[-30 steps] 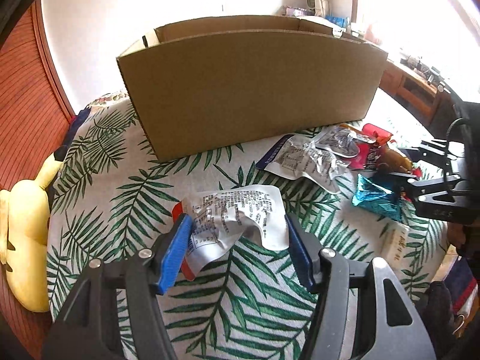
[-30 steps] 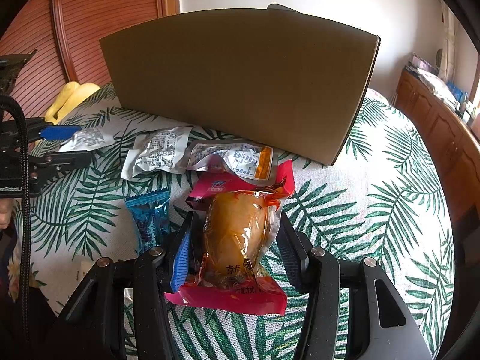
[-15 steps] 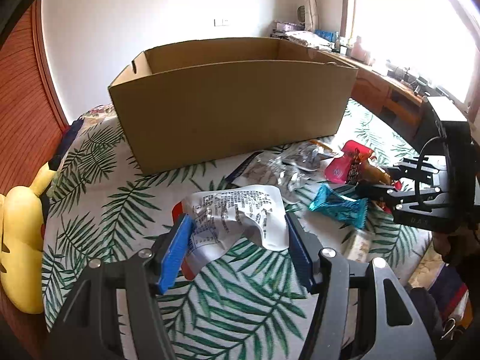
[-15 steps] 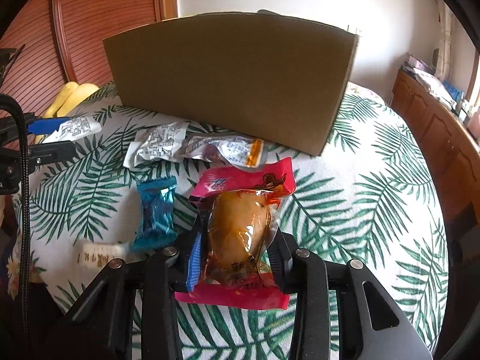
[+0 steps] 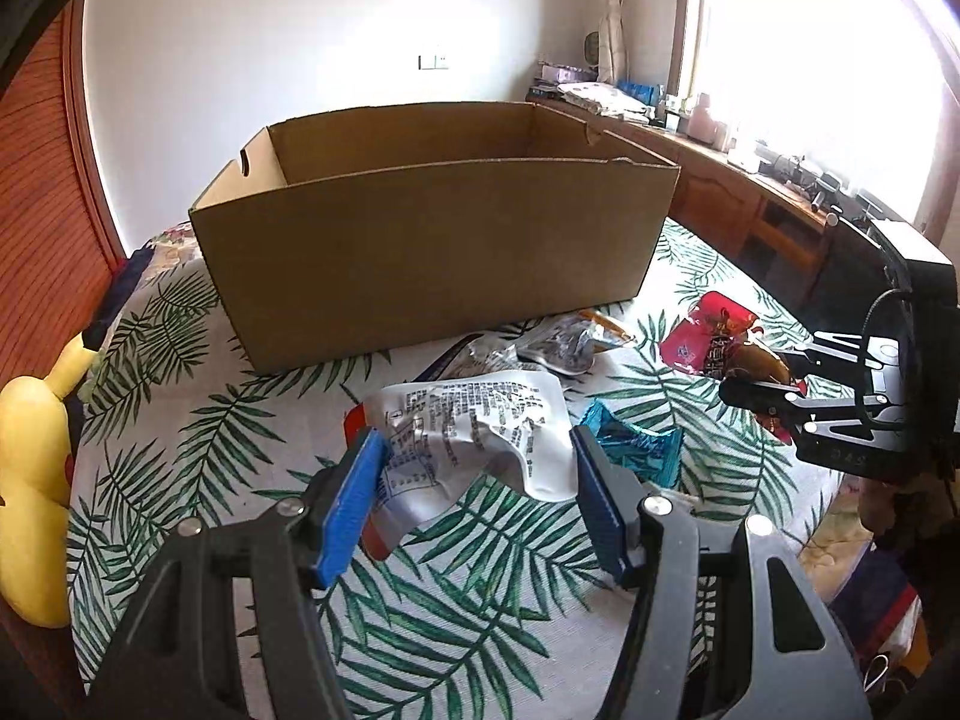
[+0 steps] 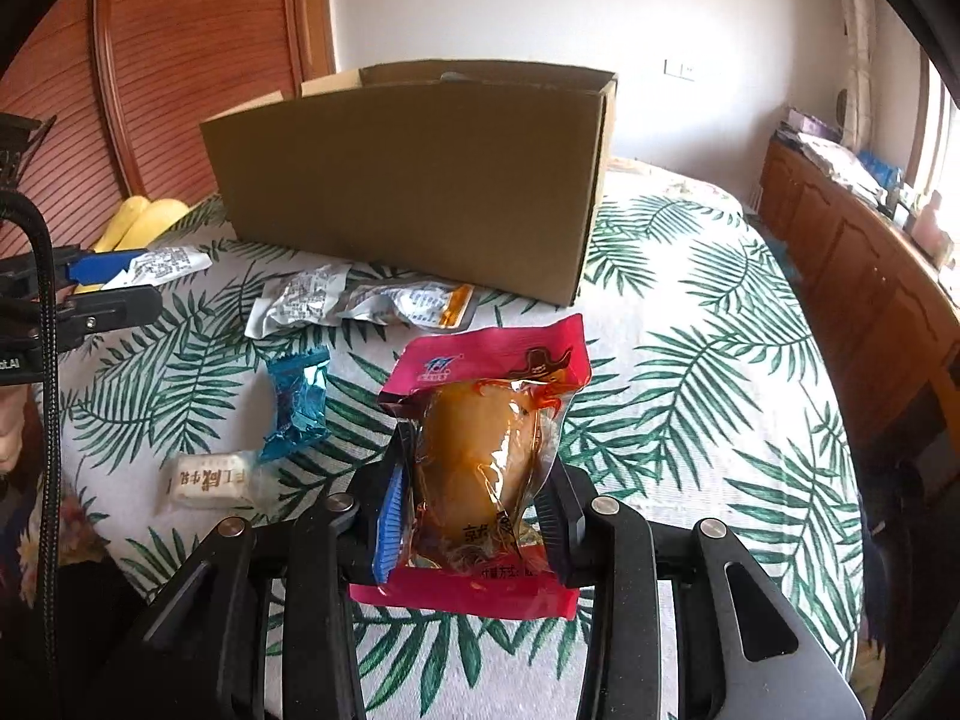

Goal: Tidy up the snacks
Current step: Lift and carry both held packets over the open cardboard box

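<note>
An open cardboard box (image 5: pixel 432 240) stands at the back of the leaf-print tablecloth (image 5: pixel 198 420). My left gripper (image 5: pixel 474 450) is shut on a crumpled white snack packet (image 5: pixel 480 414) with black print, held above the cloth in front of the box. My right gripper (image 6: pixel 480 474) is shut on a pink packet (image 6: pixel 486 360) with an orange-brown snack inside, also lifted off the cloth. The same box (image 6: pixel 408 192) stands beyond it. In the left wrist view the right gripper (image 5: pixel 774 384) shows at the right with its pink packet (image 5: pixel 702 336).
Loose on the cloth lie a blue wrapped candy (image 6: pixel 297 402), a small white packet (image 6: pixel 207 483) and two silver packets (image 6: pixel 306 300) near the box. A yellow plush toy (image 5: pixel 30 480) sits at the left edge. A wooden cabinet (image 6: pixel 870 276) runs along the right.
Both grippers have risen with their packets, so the box's inside now shows. The right jaws closed in on the pink packet and lifted it off the cloth.
</note>
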`<action>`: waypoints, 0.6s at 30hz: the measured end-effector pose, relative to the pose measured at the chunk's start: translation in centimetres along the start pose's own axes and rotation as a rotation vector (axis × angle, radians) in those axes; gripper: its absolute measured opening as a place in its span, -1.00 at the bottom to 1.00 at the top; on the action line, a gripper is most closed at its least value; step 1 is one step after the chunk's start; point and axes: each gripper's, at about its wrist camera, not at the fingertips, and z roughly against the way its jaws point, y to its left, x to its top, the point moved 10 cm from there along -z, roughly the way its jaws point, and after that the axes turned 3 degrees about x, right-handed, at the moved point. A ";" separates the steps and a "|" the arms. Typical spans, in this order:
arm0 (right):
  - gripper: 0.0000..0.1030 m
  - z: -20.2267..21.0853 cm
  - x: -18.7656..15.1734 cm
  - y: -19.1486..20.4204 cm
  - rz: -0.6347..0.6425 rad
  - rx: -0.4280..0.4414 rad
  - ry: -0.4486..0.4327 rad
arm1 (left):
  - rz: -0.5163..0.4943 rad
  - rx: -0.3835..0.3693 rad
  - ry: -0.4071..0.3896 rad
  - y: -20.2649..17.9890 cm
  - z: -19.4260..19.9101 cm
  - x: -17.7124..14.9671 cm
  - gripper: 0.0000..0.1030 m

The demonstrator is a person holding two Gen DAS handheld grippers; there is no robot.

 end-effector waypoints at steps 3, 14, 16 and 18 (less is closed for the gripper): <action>-0.28 0.7 0.3 0.1 0.001 0.002 -0.017 | 0.000 0.001 -0.010 -0.2 0.3 0.5 0.19; -0.28 4.1 3.8 0.9 0.019 0.011 -0.105 | 0.002 0.008 -0.073 -0.3 1.7 4.0 0.19; -0.28 4.6 4.4 1.1 0.024 0.012 -0.118 | 0.004 0.010 -0.082 -0.1 2.0 4.5 0.19; -0.28 5.1 5.1 1.2 0.029 0.013 -0.129 | 0.007 0.013 -0.090 0.0 2.1 5.0 0.19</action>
